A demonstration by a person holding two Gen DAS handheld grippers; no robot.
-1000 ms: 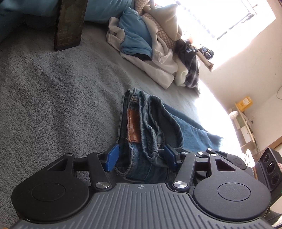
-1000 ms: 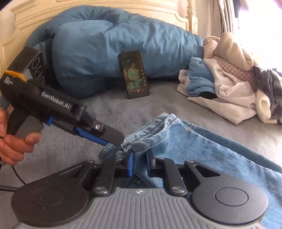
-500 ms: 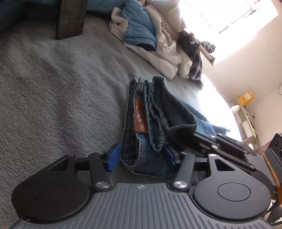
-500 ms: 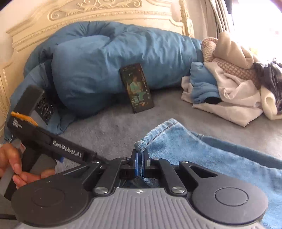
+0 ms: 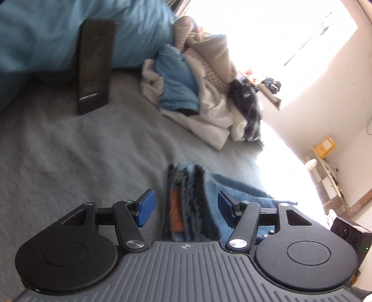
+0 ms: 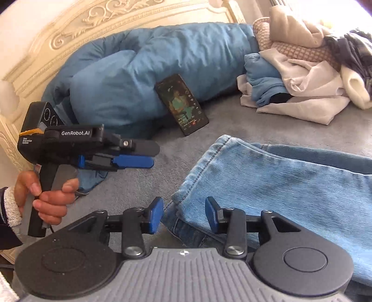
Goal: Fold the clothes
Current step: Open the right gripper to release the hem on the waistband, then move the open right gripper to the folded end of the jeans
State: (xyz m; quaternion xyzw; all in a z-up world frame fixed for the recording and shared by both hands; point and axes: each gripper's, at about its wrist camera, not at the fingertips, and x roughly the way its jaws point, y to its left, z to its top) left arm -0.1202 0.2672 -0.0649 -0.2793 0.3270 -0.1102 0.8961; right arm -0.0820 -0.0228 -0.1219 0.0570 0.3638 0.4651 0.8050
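Only in the right wrist view do we see the hand (image 6: 44, 199) and headboard (image 6: 121, 21); both grippers' fingers (image 5: 145, 207) (image 6: 155, 216) stand apart, just widened, over jeans (image 6: 279, 181) on the grey bed (image 5: 69, 151).

Grey bed (image 6: 144, 185) with jeans (image 6: 290, 185), phone (image 6: 182, 104), duvet (image 6: 139, 76), clothes pile (image 6: 302, 88).

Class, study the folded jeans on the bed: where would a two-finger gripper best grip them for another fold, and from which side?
Probably the stacked waistband edge of the jeans, approached from that open end, fingers above and below. The layers line up there, so one pinch gathers them all.
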